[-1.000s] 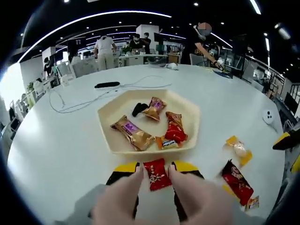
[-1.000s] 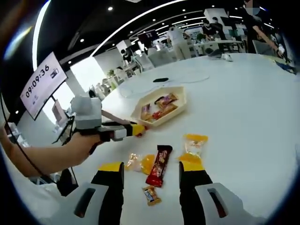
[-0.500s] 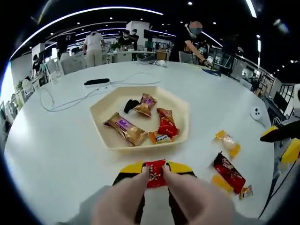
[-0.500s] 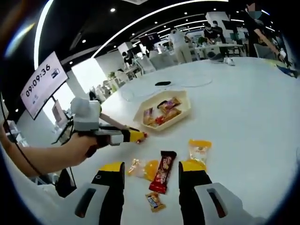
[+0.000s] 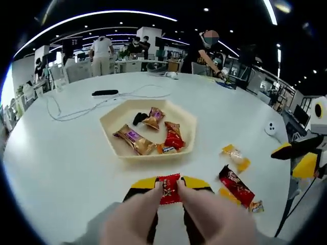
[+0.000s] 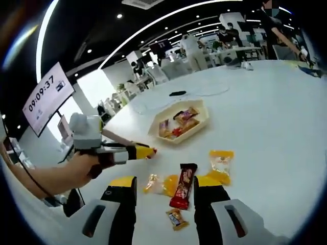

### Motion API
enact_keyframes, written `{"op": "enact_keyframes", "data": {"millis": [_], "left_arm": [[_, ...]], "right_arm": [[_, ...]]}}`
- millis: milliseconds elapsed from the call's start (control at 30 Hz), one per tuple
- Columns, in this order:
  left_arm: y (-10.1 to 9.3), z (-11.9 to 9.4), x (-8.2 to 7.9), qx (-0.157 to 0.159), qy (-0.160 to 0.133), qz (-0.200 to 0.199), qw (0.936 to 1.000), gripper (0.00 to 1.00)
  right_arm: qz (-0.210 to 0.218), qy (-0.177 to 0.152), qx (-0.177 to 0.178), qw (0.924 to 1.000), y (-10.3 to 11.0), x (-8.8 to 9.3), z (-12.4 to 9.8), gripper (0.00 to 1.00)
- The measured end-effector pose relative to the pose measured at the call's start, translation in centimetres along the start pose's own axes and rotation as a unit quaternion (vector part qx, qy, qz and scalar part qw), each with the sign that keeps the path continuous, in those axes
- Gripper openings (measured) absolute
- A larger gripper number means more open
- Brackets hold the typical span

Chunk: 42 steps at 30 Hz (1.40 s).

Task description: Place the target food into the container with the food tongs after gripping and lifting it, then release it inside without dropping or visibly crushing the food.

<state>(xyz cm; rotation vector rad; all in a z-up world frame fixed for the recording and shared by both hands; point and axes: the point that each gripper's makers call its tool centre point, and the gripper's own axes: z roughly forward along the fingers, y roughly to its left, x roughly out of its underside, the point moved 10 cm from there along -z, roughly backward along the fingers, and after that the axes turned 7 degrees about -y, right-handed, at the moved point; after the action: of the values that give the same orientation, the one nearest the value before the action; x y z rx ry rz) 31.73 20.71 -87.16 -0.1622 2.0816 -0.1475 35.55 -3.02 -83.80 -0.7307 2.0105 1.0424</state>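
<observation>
White round table (image 5: 61, 163): cream tray (image 5: 110, 122), loose wrapped snacks (image 5: 236, 185), black cable (image 5: 76, 109), white puck (image 5: 270, 128).

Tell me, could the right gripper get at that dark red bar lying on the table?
Probably yes. The right gripper is open, and the bar lies loose on the table right between its jaws with nothing over it. The left gripper, shut on a red candy, sits off to one side.

Bright ceiling strips, sharp centre, fisheye-bent edges, soft shadows.
</observation>
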Motion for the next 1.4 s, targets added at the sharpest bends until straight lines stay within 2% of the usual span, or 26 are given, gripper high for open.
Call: {"op": "enact_keyframes", "data": {"millis": [33, 67, 100, 133, 167, 333, 400, 433, 467, 500, 600, 667, 900, 1000, 1200, 1400], "left_arm": [[-0.2, 0.0, -0.1, -0.001, -0.001, -0.019, 0.9998, 0.15], [-0.5, 0.1, -0.3, 0.016, 0.001, -0.052, 0.9985, 0.15], [-0.6, 0.2, -0.4, 0.033, -0.005, -0.067, 0.9972, 0.16], [-0.6, 0.2, -0.6, 0.031, -0.005, -0.080, 0.9963, 0.16], [-0.4, 0.2, -0.7, 0.024, -0.008, -0.069, 0.9973, 0.16], [-0.6, 0.4, -1.5, 0.030, -0.013, -0.059, 0.9977, 0.16], [-0.3, -0.1, -1.8, 0.027, -0.019, -0.034, 0.9989, 0.16], [-0.2, -0.2, -1.8, 0.026, -0.020, -0.038, 0.9987, 0.16], [0.2, -0.5, -1.7, 0.023, -0.033, -0.065, 0.9970, 0.16], [0.5, -0.6, -1.4, 0.026, -0.033, -0.080, 0.9959, 0.16], [0.8, -0.7, -1.1, 0.022, -0.024, -0.056, 0.9979, 0.16], [0.8, -0.8, -1.4, 0.026, -0.029, -0.060, 0.9975, 0.16], [-0.1, -0.7, -2.9, 0.038, -0.061, -0.033, 0.9968, 0.16], [0.0, -0.7, -2.9, 0.032, -0.065, -0.033, 0.9968, 0.16], [-0.6, -0.8, -2.9, 0.031, -0.075, -0.024, 0.9964, 0.16], [-0.7, -0.7, -2.7, 0.032, -0.078, -0.034, 0.9959, 0.16]], "right_arm": [[-0.001, 0.001, 0.000, 1.0000, 0.0, 0.0, 0.0, 0.45], [-0.012, 0.006, -0.001, 0.9999, 0.2, 0.1, 0.0, 0.45], [-0.024, 0.005, -0.001, 0.9997, 0.3, 0.1, -0.1, 0.45], [-0.026, 0.004, -0.001, 0.9996, 0.5, 0.1, -0.1, 0.45], [-0.021, 0.004, -0.002, 0.9998, 0.5, 0.1, 0.0, 0.45], [-0.013, -0.010, -0.004, 0.9999, 0.8, -0.4, 0.4, 0.47], [-0.025, -0.011, -0.013, 0.9995, 1.5, -0.4, 0.9, 0.48], [-0.029, -0.010, -0.015, 0.9994, 1.7, -0.4, 1.0, 0.48], [-0.035, -0.008, -0.018, 0.9992, 2.2, -0.2, 1.1, 0.48], [-0.037, -0.006, -0.024, 0.9990, 2.7, -0.1, 1.3, 0.49], [-0.052, -0.009, -0.034, 0.9980, 3.5, -0.1, 1.4, 0.53], [-0.059, -0.016, -0.033, 0.9976, 3.6, -0.4, 1.4, 0.53], [-0.061, -0.037, -0.022, 0.9972, 3.5, -0.7, 1.6, 0.54], [-0.047, -0.042, -0.015, 0.9979, 3.2, -0.6, 1.4, 0.55], [-0.054, -0.043, 0.000, 0.9976, 2.1, -1.2, 1.6, 0.54], [-0.059, -0.038, -0.006, 0.9975, 2.4, -1.1, 2.2, 0.55]]}}
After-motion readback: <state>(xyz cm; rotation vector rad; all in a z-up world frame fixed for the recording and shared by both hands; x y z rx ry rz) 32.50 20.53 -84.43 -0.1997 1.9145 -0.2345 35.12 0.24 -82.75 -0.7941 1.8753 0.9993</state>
